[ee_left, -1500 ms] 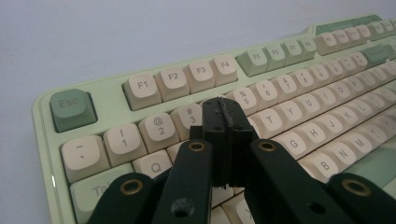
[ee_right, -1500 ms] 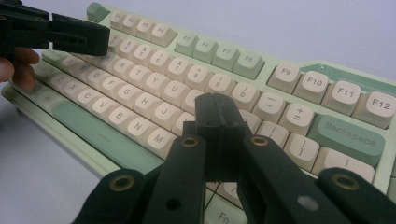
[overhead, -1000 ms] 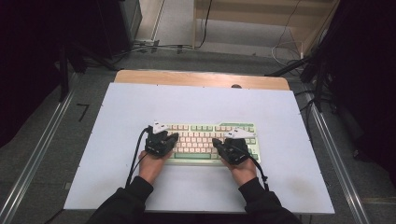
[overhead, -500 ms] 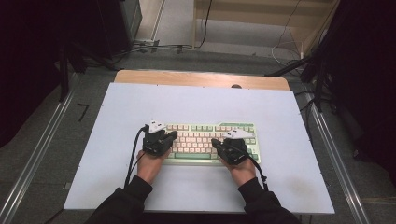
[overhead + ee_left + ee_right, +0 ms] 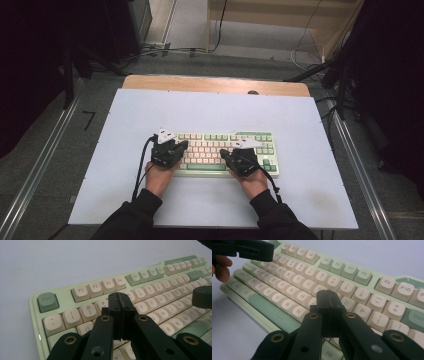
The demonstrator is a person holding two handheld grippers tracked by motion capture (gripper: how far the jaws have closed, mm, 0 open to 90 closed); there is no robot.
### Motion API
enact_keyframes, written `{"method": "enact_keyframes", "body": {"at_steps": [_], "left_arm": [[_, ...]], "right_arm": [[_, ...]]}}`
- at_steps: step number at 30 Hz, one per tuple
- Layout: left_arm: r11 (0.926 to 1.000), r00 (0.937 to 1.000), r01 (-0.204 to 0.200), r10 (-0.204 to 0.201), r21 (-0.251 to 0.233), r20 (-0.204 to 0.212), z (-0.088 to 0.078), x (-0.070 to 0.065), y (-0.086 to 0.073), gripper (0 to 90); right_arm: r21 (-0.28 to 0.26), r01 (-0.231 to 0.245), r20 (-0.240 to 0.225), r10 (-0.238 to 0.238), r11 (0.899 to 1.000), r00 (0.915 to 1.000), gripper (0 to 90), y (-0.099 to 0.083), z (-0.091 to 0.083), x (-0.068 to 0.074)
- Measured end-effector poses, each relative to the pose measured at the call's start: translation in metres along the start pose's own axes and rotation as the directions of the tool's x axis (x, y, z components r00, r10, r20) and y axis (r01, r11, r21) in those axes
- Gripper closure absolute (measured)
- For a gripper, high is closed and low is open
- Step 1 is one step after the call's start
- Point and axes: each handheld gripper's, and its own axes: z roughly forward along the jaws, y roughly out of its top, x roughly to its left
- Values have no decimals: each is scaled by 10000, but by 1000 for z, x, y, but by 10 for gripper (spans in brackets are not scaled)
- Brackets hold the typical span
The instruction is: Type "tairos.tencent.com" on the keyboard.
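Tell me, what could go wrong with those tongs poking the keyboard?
The shut left tongs are about as wide as a key, so they might press two keys at once near the number row of the keyboard. The right tongs hide the keys below them, so aiming could be tricky.

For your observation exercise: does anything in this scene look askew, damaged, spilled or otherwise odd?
Nothing stands out. The keyboard lies square to the white table, with no gaps visible among its keys and no spills. Both the left gripper and right gripper sit shut over the keys.
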Motion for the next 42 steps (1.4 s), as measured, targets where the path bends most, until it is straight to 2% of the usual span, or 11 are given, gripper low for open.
{"method": "enact_keyframes", "body": {"at_steps": [16,38,42], "left_arm": [[10000,10000,40,-40,7,-54,-1,2,-1,900],[10000,10000,22,-22,49,-19,-2,2,-2,900],[10000,10000,35,-35,31,-3,-2,2,-2,900]], "right_arm": [[282,443,-357,-433,9986,9984,875,0,14,17],[549,731,-414,-709,9958,9966,875,-4,22,24],[354,688,-430,-673,9970,9968,875,-2,18,23]]}}
